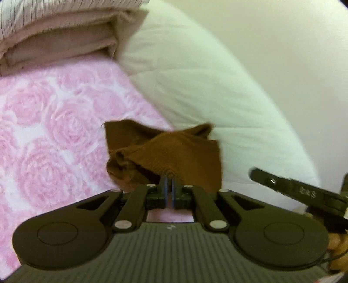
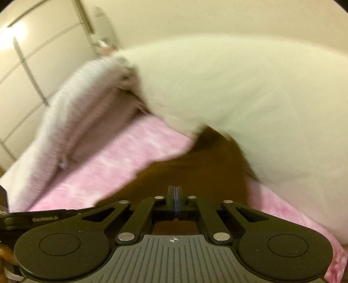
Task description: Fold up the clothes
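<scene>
A brown knit garment [image 1: 171, 150] hangs bunched over the pink rose-patterned bedspread [image 1: 54, 130]. My left gripper [image 1: 169, 179] is shut on its near edge, the cloth draped over the fingertips. In the right wrist view, which is blurred by motion, the same brown garment [image 2: 195, 172] spreads ahead of my right gripper [image 2: 175, 190], whose jaws are closed together with the cloth at their tips. The right gripper's body [image 1: 304, 193] shows at the lower right of the left wrist view, with a hand [image 1: 336, 241] behind it.
A large white pillow [image 1: 206, 87] lies along the wall to the right. A folded beige blanket [image 1: 61, 43] and a striped cloth [image 1: 43, 13] sit at the head of the bed. White cabinet doors [image 2: 32, 54] stand at the left in the right wrist view.
</scene>
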{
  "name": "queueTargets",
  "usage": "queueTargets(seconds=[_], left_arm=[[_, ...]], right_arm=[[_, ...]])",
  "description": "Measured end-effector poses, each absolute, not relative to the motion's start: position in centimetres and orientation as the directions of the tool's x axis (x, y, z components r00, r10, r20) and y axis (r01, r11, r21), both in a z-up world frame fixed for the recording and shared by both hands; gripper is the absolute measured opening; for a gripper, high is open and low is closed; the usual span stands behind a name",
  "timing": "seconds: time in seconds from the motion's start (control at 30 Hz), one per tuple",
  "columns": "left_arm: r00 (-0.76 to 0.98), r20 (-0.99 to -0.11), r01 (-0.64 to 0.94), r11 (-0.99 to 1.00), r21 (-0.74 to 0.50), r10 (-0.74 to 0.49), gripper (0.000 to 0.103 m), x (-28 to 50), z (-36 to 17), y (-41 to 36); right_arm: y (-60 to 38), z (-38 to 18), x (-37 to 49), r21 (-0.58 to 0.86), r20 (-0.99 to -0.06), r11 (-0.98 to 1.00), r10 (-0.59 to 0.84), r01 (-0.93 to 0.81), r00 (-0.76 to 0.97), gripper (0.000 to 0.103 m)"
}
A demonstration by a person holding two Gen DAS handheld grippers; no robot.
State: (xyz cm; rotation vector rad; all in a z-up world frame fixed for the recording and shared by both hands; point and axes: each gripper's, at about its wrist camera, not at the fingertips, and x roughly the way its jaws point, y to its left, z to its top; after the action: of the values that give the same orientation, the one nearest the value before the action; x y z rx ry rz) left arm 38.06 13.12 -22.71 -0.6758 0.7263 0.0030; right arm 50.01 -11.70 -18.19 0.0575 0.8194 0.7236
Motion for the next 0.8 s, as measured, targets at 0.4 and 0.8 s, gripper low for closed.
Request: queueTargets(seconds=[0.4,0.8], left_arm=[[0.661,-0.739,-0.38,0.79,-0.481,-0.132,0.014,31.7,-24.2,11.7],[0.611,-0.781,-0.446,0.759,-0.475,-0.13,0.034,39.0,-32.0,12.6]], right_arm=[[-11.9,-20.5,45.4,0.198,-0.824,0.876,0.392,-0.44,0.409,0.002],[-17.0,-27.3,52.8,0.266,-0.858,0.914,0.369,-0.306,0.358,0.065]])
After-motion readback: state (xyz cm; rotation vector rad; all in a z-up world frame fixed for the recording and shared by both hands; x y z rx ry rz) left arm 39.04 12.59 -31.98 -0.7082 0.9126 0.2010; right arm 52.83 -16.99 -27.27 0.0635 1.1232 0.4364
